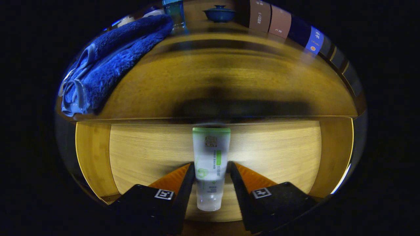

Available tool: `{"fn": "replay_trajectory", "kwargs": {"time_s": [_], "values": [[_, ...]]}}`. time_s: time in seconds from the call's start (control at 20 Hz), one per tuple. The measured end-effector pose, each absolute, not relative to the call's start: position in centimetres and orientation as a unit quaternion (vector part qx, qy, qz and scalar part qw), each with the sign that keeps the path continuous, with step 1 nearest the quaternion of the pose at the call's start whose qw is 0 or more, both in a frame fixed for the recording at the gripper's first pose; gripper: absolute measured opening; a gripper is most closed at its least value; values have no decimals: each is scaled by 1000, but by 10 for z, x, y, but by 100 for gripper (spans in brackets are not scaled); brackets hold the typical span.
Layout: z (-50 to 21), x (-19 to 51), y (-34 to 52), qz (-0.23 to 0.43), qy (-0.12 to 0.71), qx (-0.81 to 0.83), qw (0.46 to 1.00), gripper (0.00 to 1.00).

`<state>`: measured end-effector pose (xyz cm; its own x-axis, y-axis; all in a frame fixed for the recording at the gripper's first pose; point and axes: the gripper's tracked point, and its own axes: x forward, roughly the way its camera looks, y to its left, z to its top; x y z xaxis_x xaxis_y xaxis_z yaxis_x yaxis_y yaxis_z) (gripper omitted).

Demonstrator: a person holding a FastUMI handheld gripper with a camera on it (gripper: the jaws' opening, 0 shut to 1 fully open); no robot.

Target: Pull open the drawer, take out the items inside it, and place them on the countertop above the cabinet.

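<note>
A white tube with a green end [211,154] stands between my two fingers, its flat green end pointing toward the cabinet and its clear cap toward me. My gripper [211,165] is shut on the tube, with both fingers [188,177] pressing its sides about halfway along. Beneath it is the open drawer [279,154], with a pale wooden floor and low side walls. Beyond the drawer's far edge spreads the wooden countertop [236,78].
A folded blue towel [111,62] lies on the countertop beyond my left finger. Behind it stands a clear bottle [175,13]. A blue lidded bowl [219,13] sits at the back, and a row of books [285,26] runs along the back right.
</note>
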<state>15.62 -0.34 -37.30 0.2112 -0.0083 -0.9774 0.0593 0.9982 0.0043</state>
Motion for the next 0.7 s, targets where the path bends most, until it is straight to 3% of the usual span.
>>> {"fn": "replay_trajectory", "kwargs": {"time_s": [0.05,0.1,0.45,0.7], "values": [[-375,159,-4,-19,624,13,781,63],[-376,159,-3,-14,626,7,780,63],[-370,160,-2,-8,610,10,793,35],[-347,162,-6,-10,588,13,809,35]]}}
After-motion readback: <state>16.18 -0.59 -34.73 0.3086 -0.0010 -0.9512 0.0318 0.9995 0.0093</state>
